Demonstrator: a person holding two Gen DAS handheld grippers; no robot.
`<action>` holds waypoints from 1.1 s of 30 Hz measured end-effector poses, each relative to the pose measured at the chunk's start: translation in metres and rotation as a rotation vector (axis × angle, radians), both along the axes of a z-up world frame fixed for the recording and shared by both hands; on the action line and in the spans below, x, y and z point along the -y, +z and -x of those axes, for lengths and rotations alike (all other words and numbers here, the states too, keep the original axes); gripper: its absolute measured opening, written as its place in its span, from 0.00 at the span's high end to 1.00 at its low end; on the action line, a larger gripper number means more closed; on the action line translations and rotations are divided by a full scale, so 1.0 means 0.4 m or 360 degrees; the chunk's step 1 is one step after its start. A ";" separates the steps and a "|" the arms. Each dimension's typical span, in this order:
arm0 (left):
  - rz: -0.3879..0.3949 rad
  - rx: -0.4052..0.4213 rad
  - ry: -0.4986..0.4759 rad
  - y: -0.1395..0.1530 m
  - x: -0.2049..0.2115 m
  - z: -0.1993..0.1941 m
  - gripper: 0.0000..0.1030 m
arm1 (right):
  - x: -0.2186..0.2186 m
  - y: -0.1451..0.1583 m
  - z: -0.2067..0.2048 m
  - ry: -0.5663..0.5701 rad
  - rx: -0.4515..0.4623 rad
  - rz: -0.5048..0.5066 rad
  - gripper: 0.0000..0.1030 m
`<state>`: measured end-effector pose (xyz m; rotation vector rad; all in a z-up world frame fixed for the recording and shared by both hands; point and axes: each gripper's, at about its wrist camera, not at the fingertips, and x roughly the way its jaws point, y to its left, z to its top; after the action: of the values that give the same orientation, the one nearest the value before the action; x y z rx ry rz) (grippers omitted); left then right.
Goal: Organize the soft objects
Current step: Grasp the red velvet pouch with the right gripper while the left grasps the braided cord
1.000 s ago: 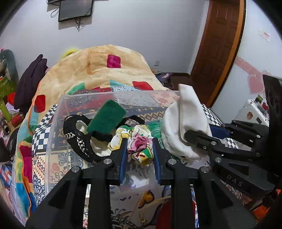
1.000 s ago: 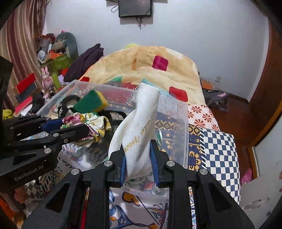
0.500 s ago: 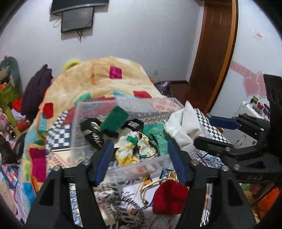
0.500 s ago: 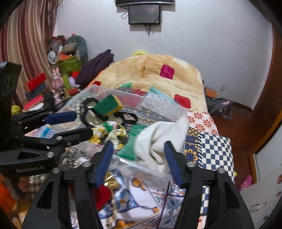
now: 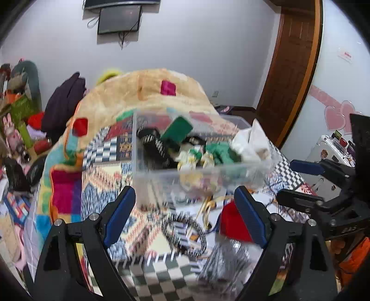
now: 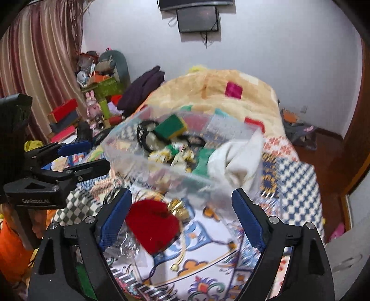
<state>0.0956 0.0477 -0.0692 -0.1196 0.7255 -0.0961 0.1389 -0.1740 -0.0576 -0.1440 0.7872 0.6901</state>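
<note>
Both grippers spread wide, nothing held. Left gripper sits low centre of the left view; right gripper low centre of the right view, each above the patterned bedspread.

Step in hand, as I judge it: pick the next loose soft item. Nearest candidate is the red plush piece, lying lower centre between the right gripper's fingers, touching a gold bell-like trinket. To do it well: come down centred on the red bulk, close on plush only and keep the trinket and its cord out of the pinch.

In the left view the same red piece lies lower right, beside a black-and-white patterned hairband and a crinkly clear bag; blurred, details unsure.

Mid-frame, the clear plastic bin already holds a white cloth slumped over its right wall, a green knit piece, a floral scrunchie, a green-and-yellow sponge and a black hairband. The cloth may slip out if bumped.

Farther up: orange blanket, dark garment, wall TV.
</note>
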 end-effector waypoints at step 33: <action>-0.0131 -0.0196 0.0101 -0.168 -0.005 -0.040 0.69 | -0.052 -0.141 -0.022 0.0009 -0.0228 0.0097 0.88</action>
<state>0.1115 0.0496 -0.1364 -0.0701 0.8471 0.0018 0.1479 -0.1532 -0.1140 -0.1534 0.9461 0.6877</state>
